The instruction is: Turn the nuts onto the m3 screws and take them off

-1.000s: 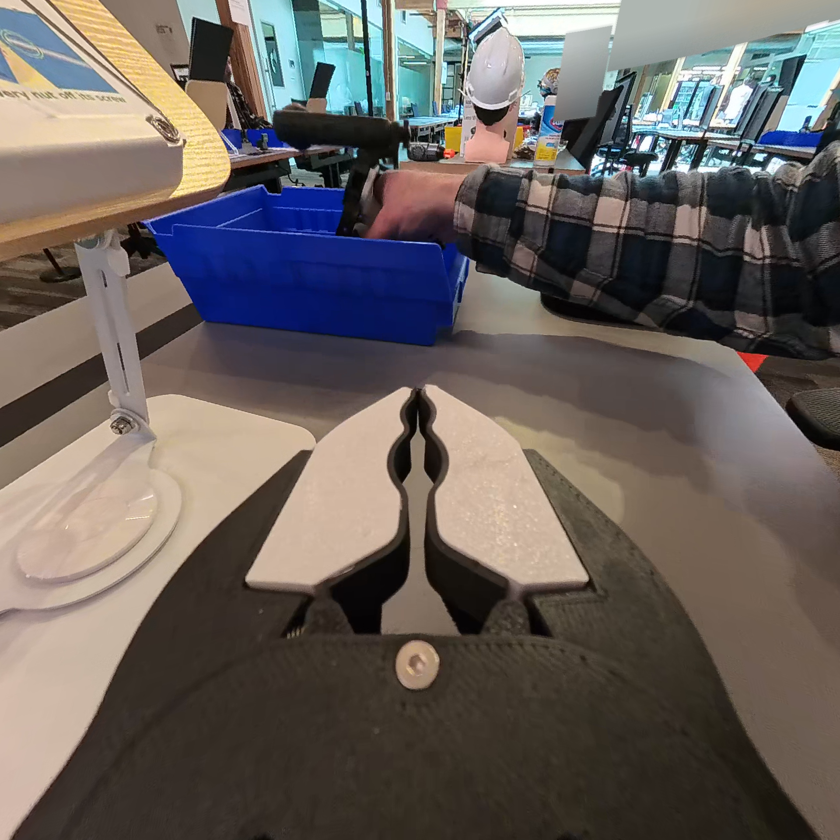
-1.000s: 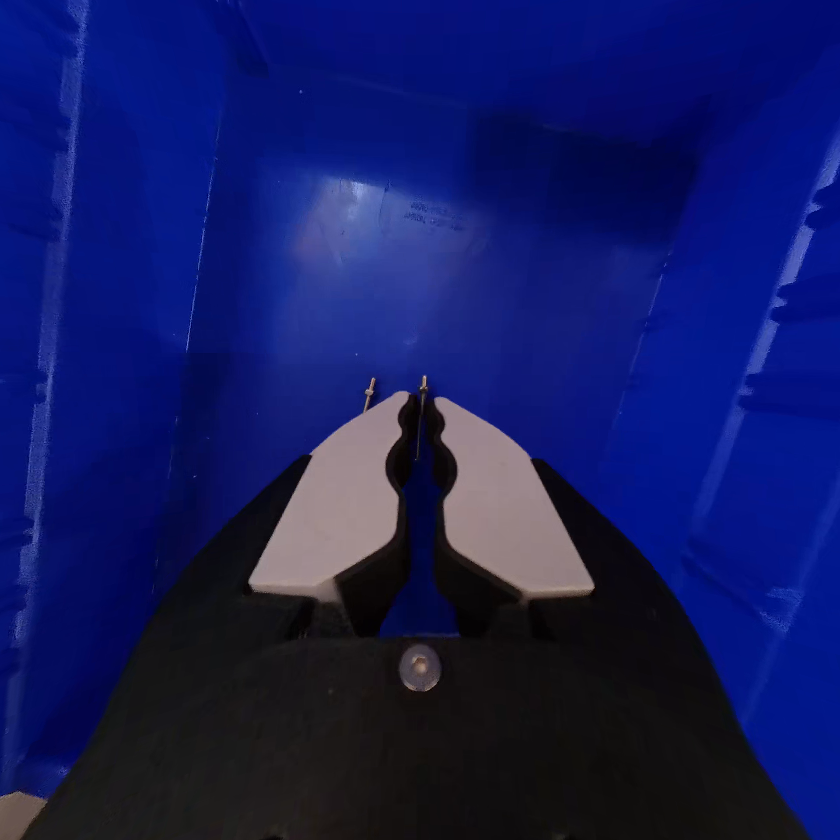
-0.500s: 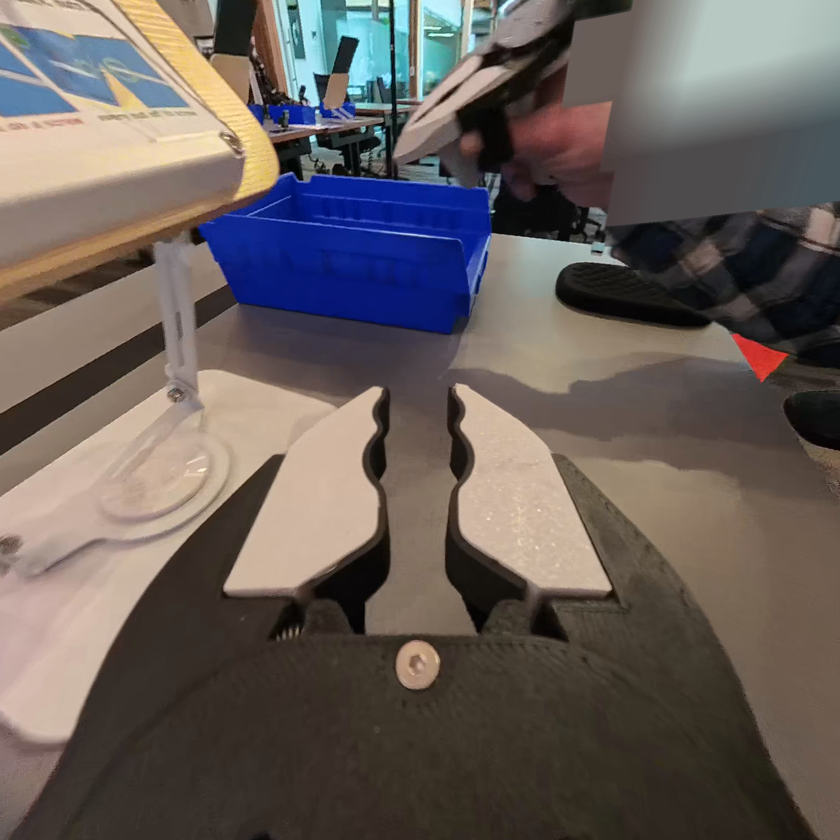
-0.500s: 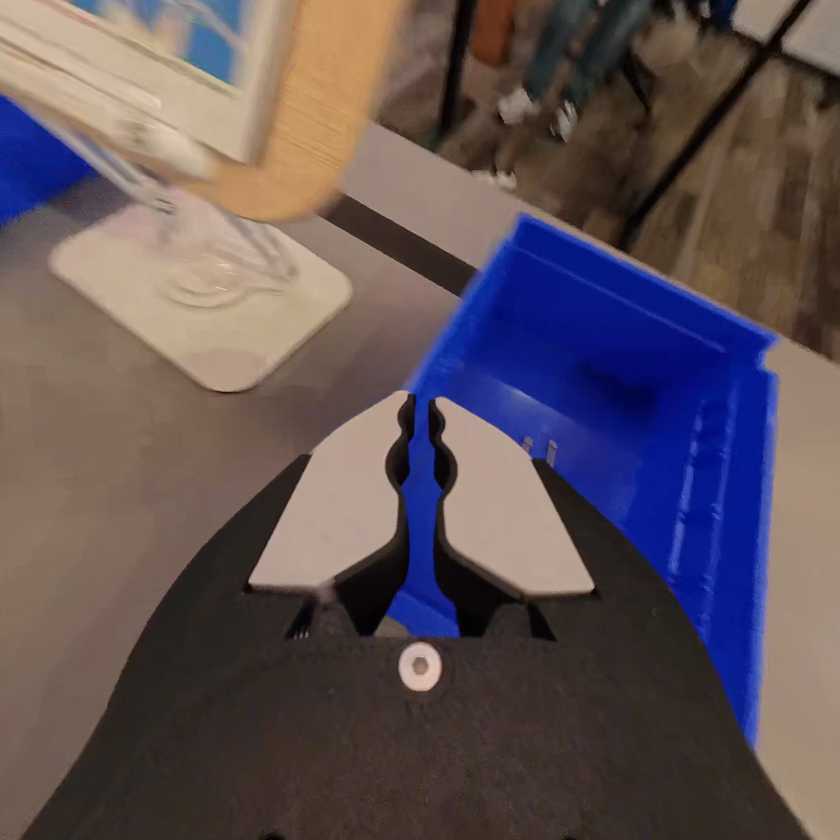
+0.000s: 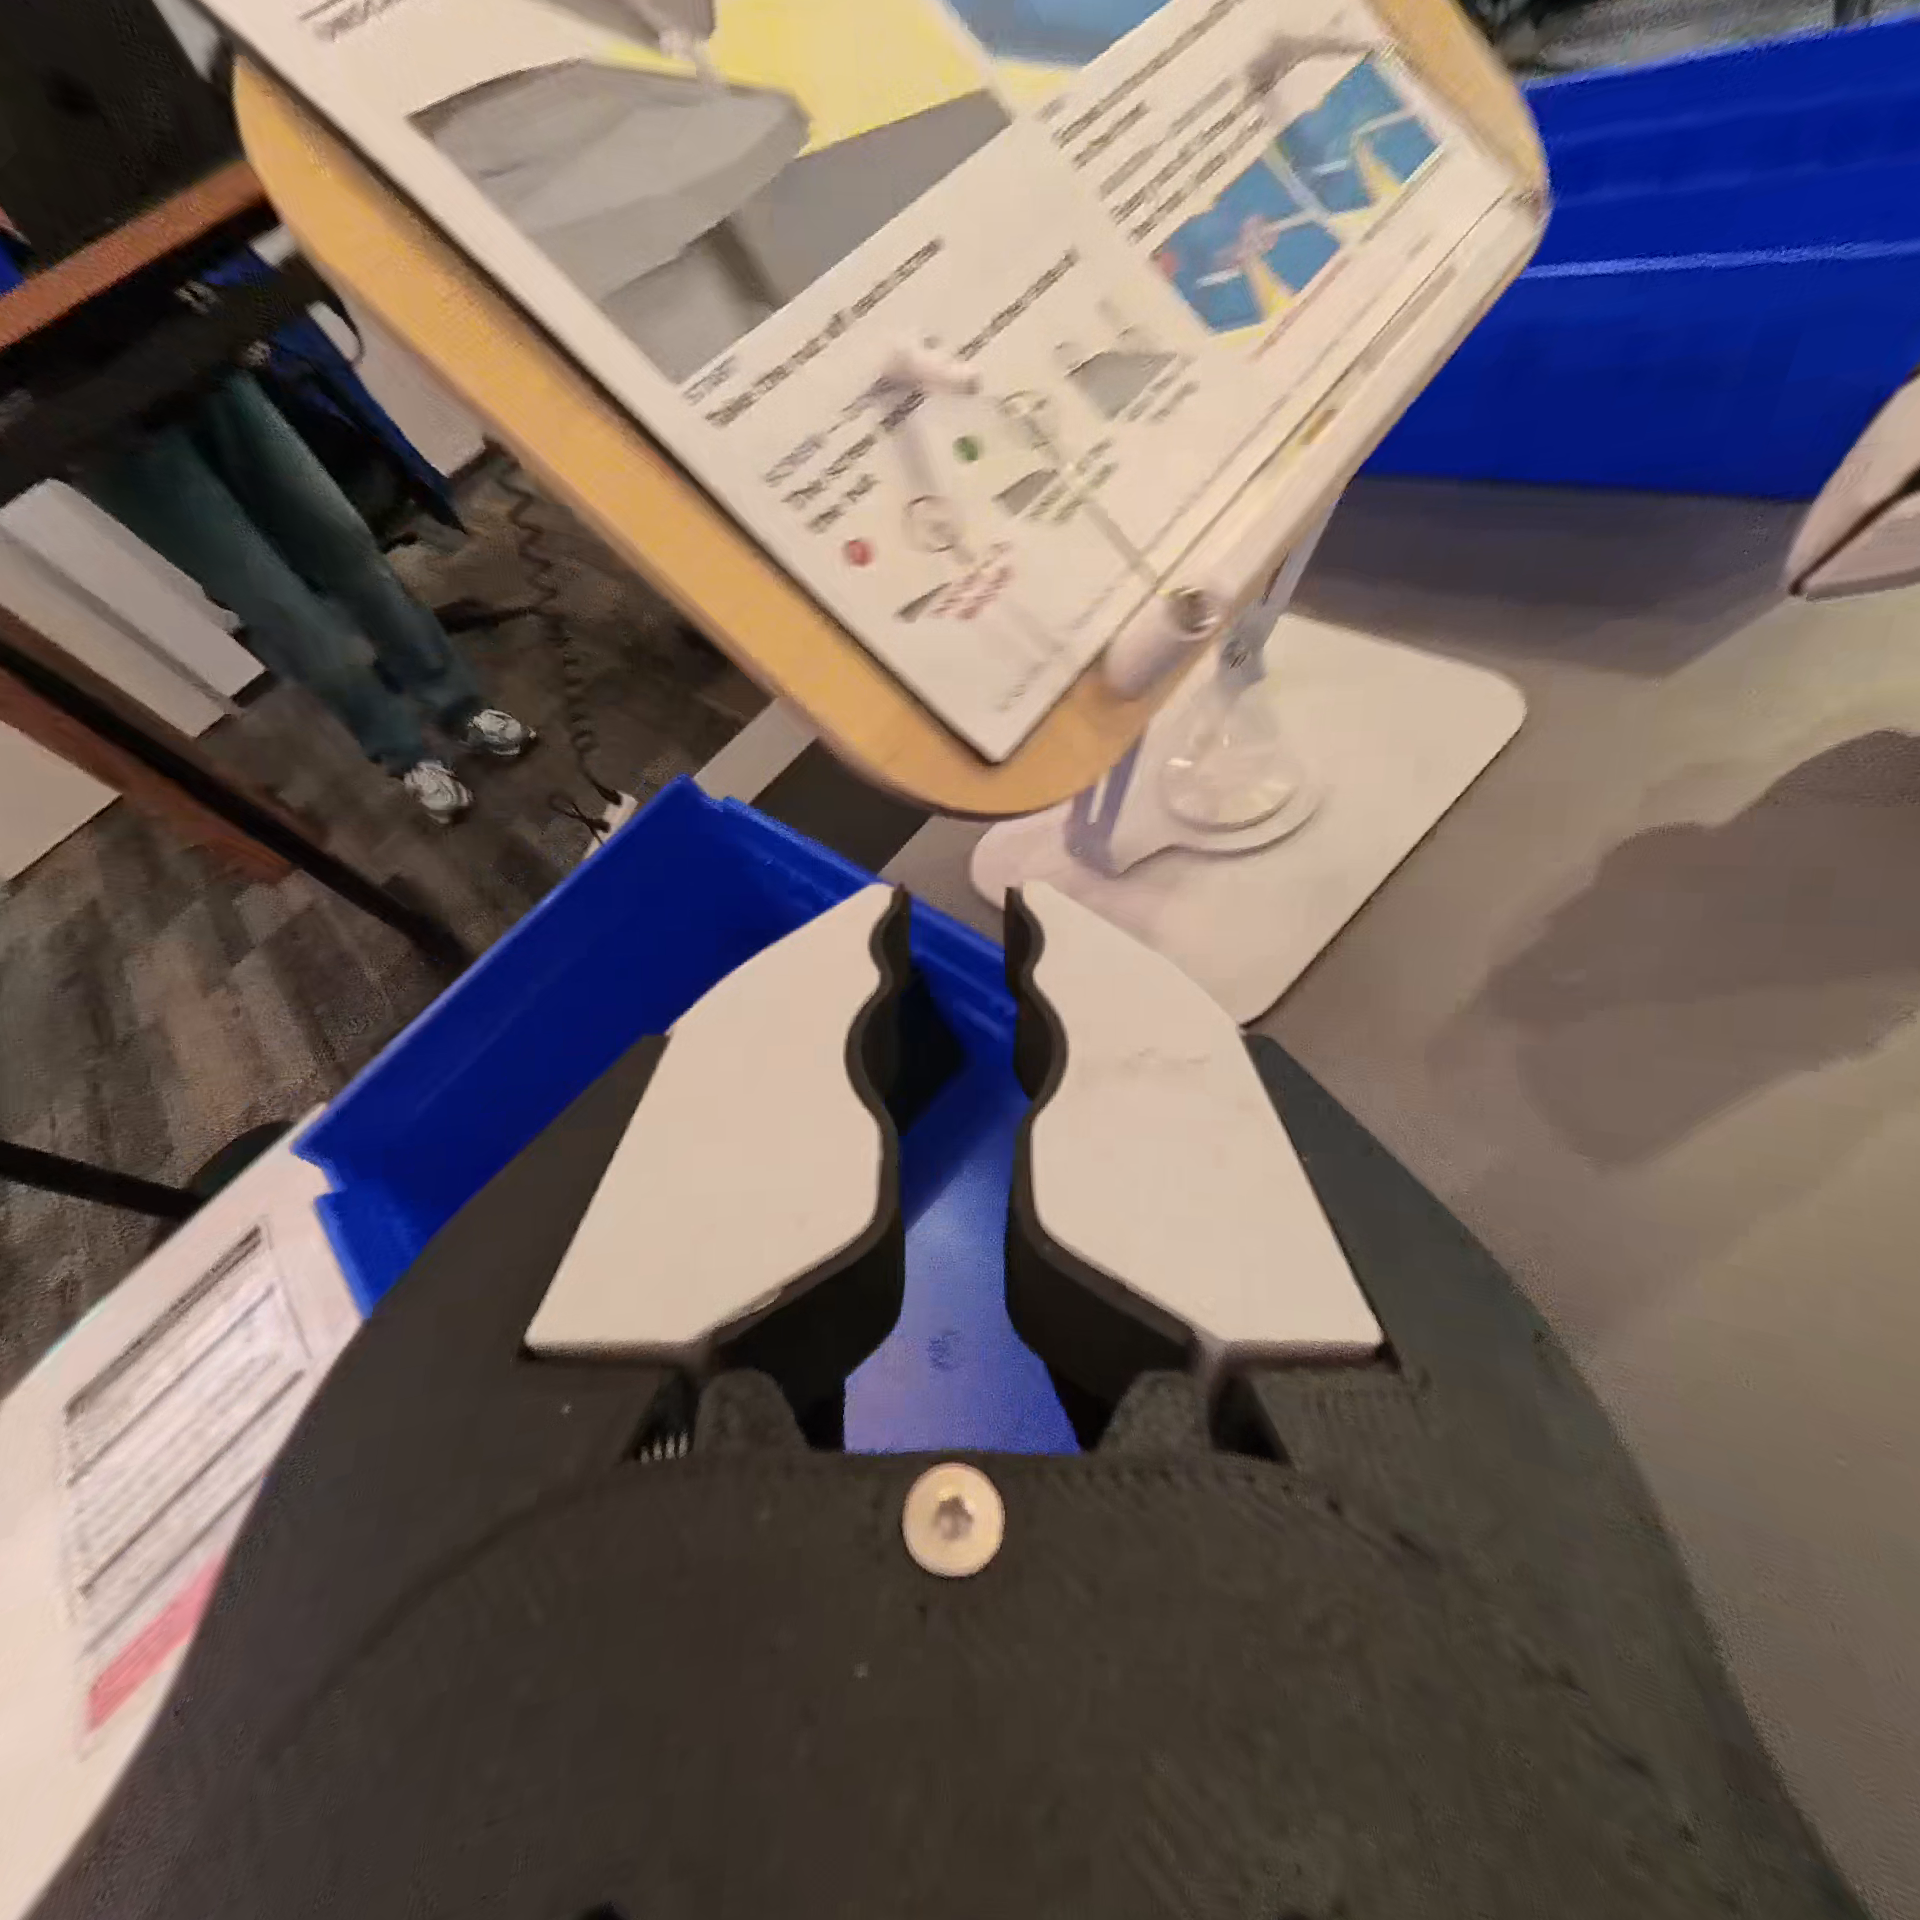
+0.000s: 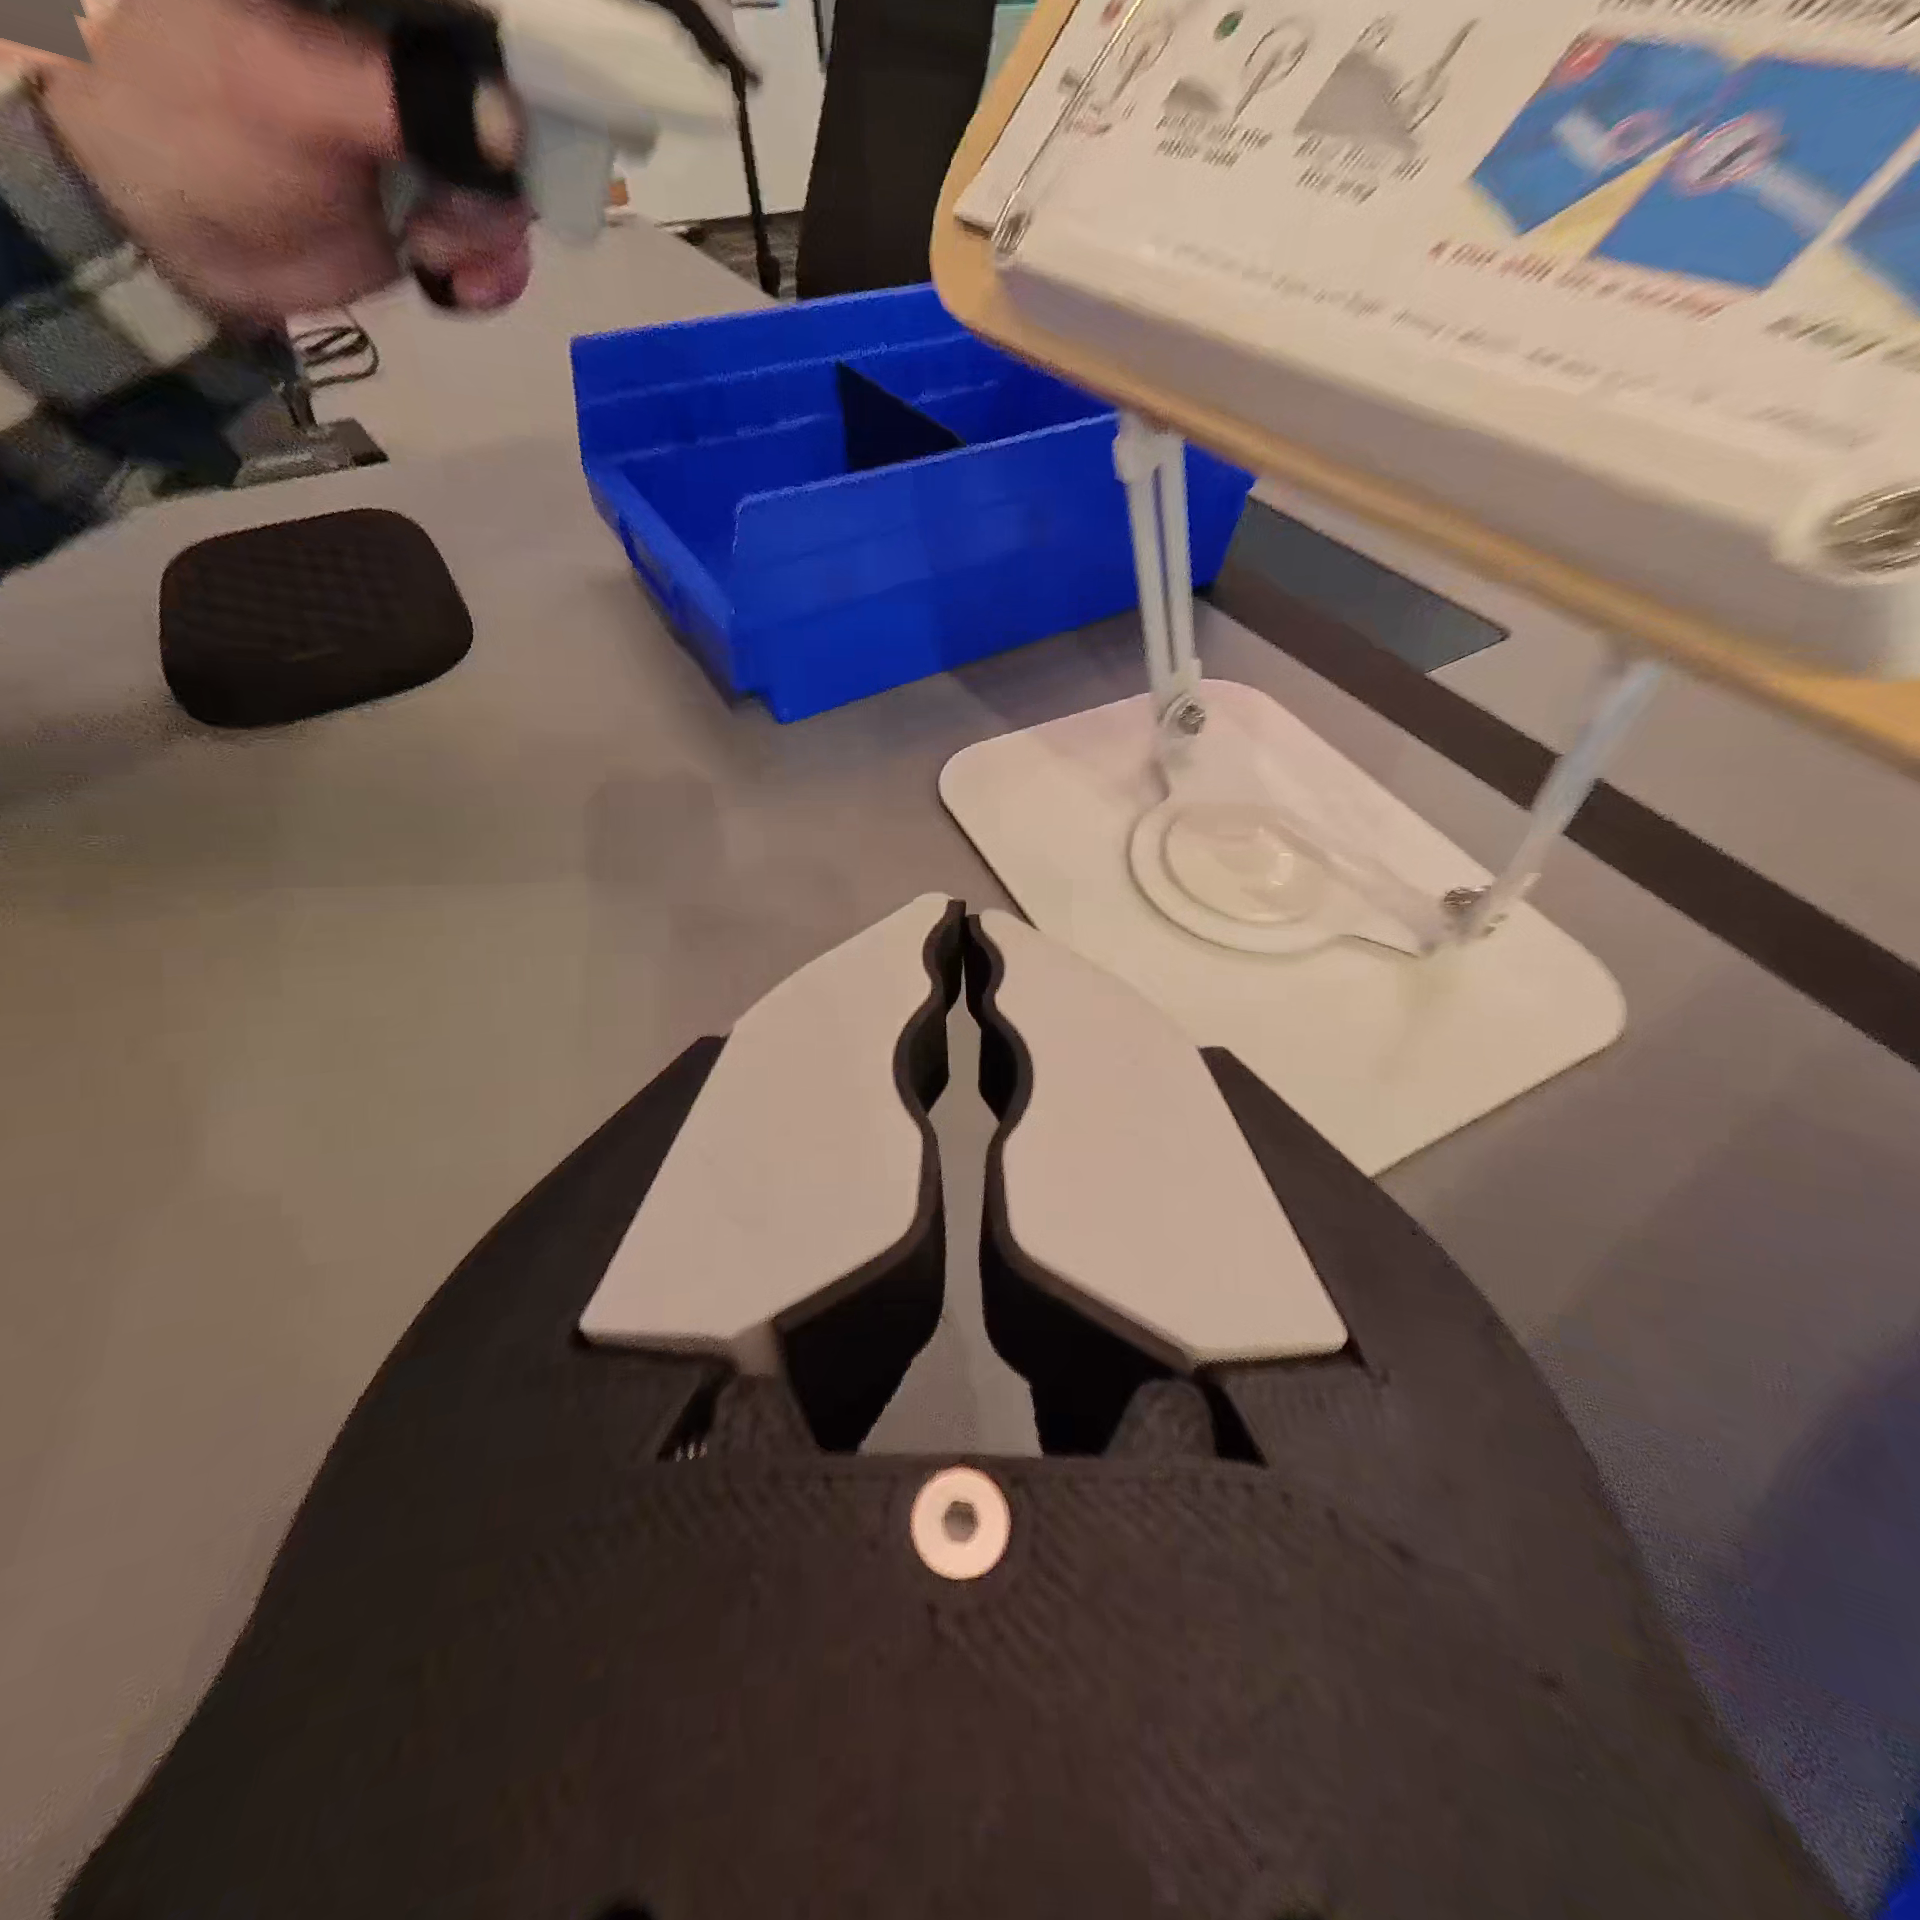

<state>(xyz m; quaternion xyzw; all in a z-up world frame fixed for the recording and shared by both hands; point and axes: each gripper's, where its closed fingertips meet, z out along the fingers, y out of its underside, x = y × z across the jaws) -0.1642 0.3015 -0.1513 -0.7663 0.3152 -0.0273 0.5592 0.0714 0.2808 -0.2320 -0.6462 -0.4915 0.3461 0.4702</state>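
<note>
Grey table (image 6: 312, 987) with blue bin (image 6: 831, 540), white stand (image 6: 1299, 935); left claw (image 5: 956, 914) narrowly parted, right claw (image 6: 961, 930) pinched bare.

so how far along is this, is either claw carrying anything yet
Done: nothing shows as placed. In hand: nothing; the right claw is shut with nothing showing at its tips, over the grey table beside the white stand base; the left claw is open and bare above a blue bin. Left: cannot tell from these views.

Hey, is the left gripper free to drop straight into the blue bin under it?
Probably yes. The left gripper hangs over the bin's open interior, jaws apart and empty, and nothing shows between them and the bin floor. The tilted board stands farther ahead, not over that spot.
</note>
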